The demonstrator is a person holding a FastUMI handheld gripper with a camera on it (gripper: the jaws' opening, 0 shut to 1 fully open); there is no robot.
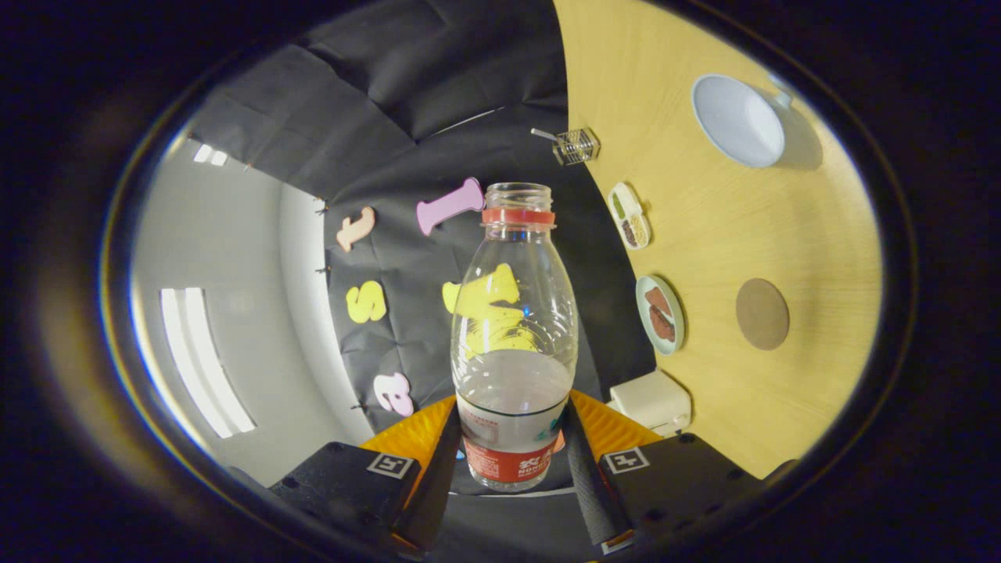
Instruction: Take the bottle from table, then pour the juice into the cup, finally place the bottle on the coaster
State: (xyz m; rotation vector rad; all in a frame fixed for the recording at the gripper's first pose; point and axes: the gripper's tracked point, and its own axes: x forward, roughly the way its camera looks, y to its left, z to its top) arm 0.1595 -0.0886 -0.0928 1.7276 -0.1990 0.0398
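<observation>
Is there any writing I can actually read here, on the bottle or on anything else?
Bottle label: red band with white print, too blurred and curved to read.
Black-and-white square markers on the fingers: patterns, not words.
Nothing else on the table carries legible text.
The gripper is shut on the bottle.

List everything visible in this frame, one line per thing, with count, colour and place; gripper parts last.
bottle: 1, clear with red neck ring and red label, uncapped, partly filled with clear liquid, between the jaws
cup: 1, white, on the table beyond the bottle
coaster: 1, brown, round, on the table between cup and jaws
table: 1, light wood
round plate: 1, pale green, brown pieces on it, at the table edge
oblong dish: 1, white, sectioned, at the table edge
wire holder: 1, metallic, table corner
box: 1, white, near the jaws
gripper: 1, black, jaws pressing both bottle sides
</observation>
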